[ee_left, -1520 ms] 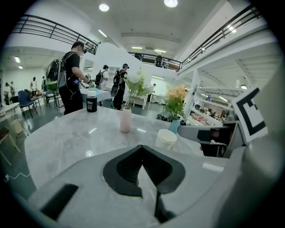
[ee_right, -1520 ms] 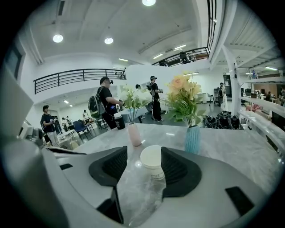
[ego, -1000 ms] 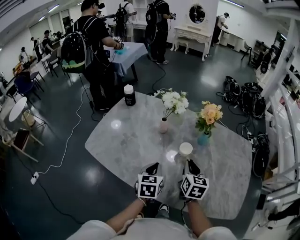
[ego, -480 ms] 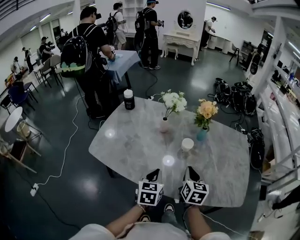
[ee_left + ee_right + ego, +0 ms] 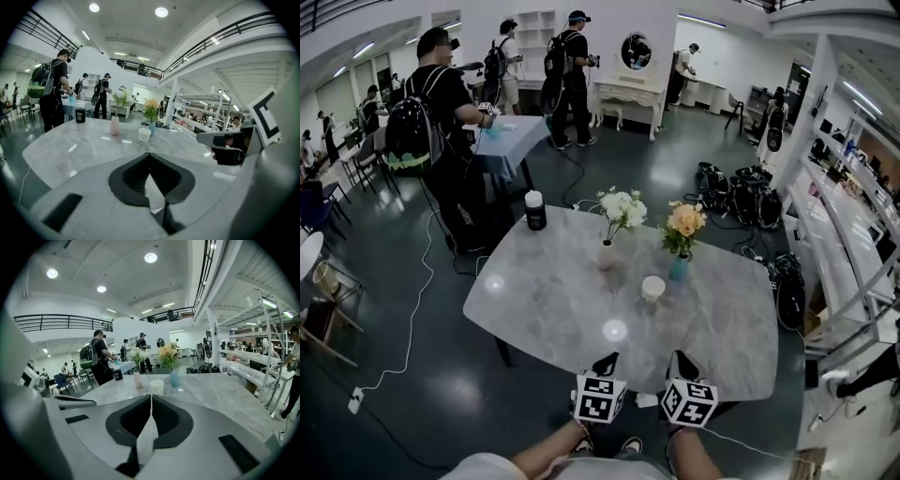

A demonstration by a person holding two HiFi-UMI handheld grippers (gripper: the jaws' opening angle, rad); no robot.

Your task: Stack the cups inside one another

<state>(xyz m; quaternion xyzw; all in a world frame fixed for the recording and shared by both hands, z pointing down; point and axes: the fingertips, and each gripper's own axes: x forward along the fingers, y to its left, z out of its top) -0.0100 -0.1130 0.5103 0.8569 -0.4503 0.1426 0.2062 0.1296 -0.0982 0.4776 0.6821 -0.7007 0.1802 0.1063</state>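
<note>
1. Landmark: the blue vase [image 5: 678, 268] with orange flowers, standing on the marble table [image 5: 534, 300].
2. Task item: a single white cup [image 5: 652, 288] stands just beside the blue vase, on the side toward the person. It is upright, with its long axis vertical and its mouth up. I cannot tell whether other cups are nested inside it. No separate cup is visible.
3. Left gripper [image 5: 607, 359]: the jaws are closed tip to tip with nothing between them. It hangs over the table's near edge, well apart from the blue vase.
4. Right gripper [image 5: 682, 358]: the jaws are pressed together and also empty. It hangs beside the left gripper, on the blue vase's side of the table.
5. Governing relation: the cup lies ahead of both grippers, toward the blue vase and roughly between their two pointing lines. The right gripper appears slightly nearer.
6. Judgement: any pickup would need the jaws opened first, then a forward reach to take the cup wall from the side.
</note>
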